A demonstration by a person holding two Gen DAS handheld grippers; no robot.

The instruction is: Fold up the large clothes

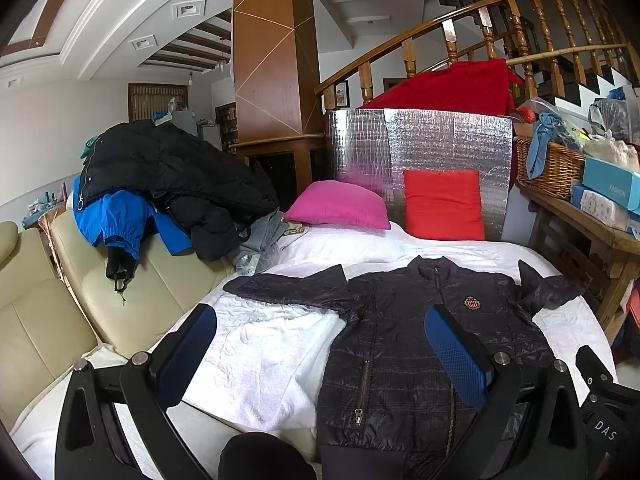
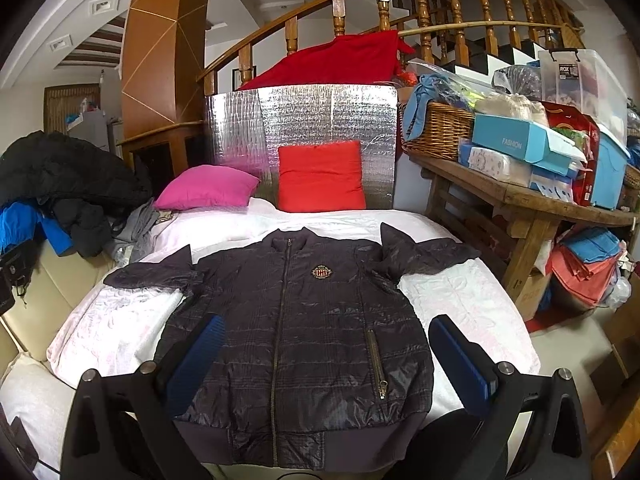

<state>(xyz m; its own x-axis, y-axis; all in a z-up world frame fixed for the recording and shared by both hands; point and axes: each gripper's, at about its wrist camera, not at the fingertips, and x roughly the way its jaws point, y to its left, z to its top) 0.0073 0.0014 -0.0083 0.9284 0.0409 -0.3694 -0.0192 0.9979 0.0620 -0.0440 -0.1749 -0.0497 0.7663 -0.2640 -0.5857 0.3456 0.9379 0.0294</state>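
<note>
Blue-padded black fingers of the left gripper (image 1: 320,356) fill the bottom of the left wrist view, spread wide and released, holding nothing above the bed. Beneath them the dark quilted zip-up jacket (image 2: 296,320) lies flat, front up, in the lower centre of both views, sleeves stretched out to either side and its ribbed hem near the bed's front edge. At left, bare white quilted bedcover (image 1: 256,356) runs to the cream leather sofa (image 1: 40,320), which carries a heap of black and blue coats (image 1: 160,184). At the right of the right wrist view, the right gripper (image 2: 324,360) hovers equally parted and empty over the jacket's hem, with a strip of bedcover between the sleeve and the cluttered wooden table (image 2: 516,196).
</note>
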